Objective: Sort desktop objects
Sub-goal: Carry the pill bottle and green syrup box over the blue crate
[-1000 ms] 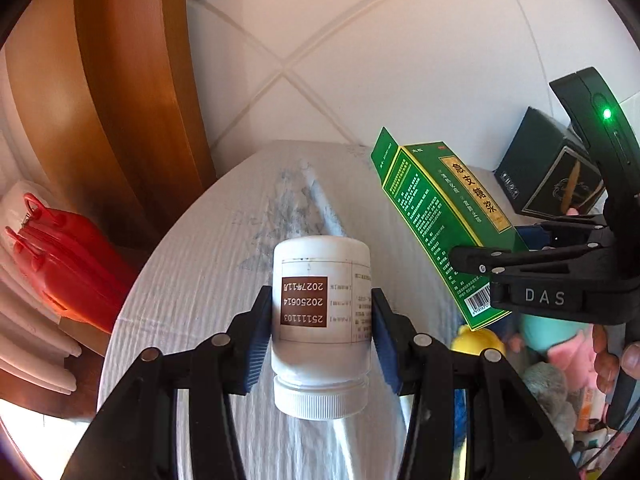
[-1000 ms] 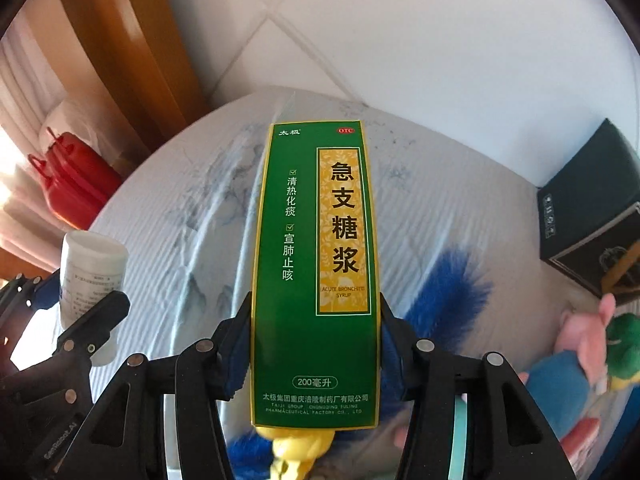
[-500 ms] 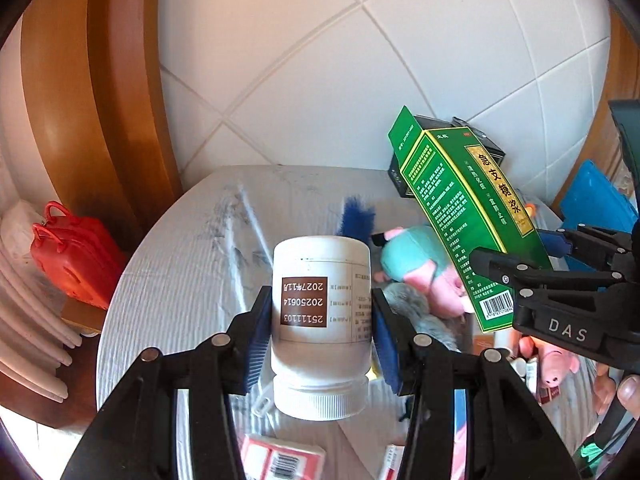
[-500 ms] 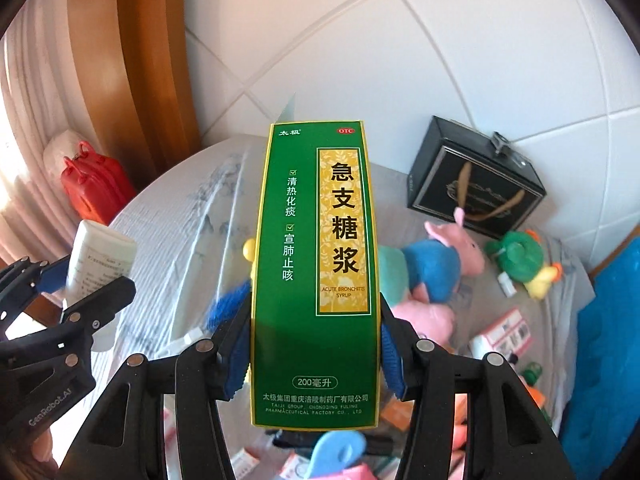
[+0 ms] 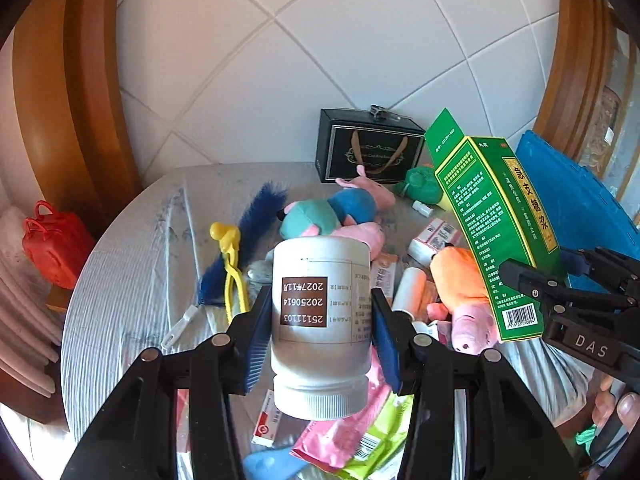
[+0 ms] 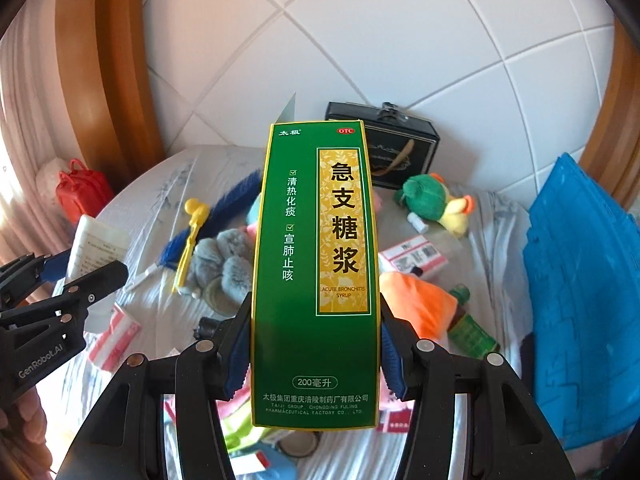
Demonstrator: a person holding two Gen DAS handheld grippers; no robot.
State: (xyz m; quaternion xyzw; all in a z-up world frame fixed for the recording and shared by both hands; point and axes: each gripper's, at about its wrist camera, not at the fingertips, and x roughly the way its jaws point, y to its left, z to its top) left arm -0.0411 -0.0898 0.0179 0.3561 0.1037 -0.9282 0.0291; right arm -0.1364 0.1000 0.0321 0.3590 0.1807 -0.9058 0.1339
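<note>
My left gripper [image 5: 320, 332] is shut on a white pill bottle [image 5: 320, 320], held cap toward the camera, its brown date label upside down. My right gripper [image 6: 316, 344] is shut on a tall green syrup box [image 6: 316, 272] with a yellow panel, its top flap open. Both are carried above the cluttered round table [image 5: 132, 280]. In the left wrist view the green box [image 5: 496, 232] and right gripper [image 5: 568, 292] show at the right. In the right wrist view the bottle [image 6: 96, 264] and left gripper [image 6: 60, 292] show at the left.
On the striped cloth lie plush toys [image 5: 332, 212], a blue feather duster [image 5: 248, 232], a yellow clip [image 5: 230, 264], medicine boxes [image 6: 412, 256], packets and a green bottle [image 6: 468, 328]. A black gift box [image 5: 368, 152] stands at the wall, a blue crate [image 6: 584, 300] on the right, a red bag [image 5: 52, 240] off-table left.
Both grippers have pulled back and risen with their loads. The view widened from bare cloth to the whole cluttered table, the black box and the blue crate. Grips are unchanged.
</note>
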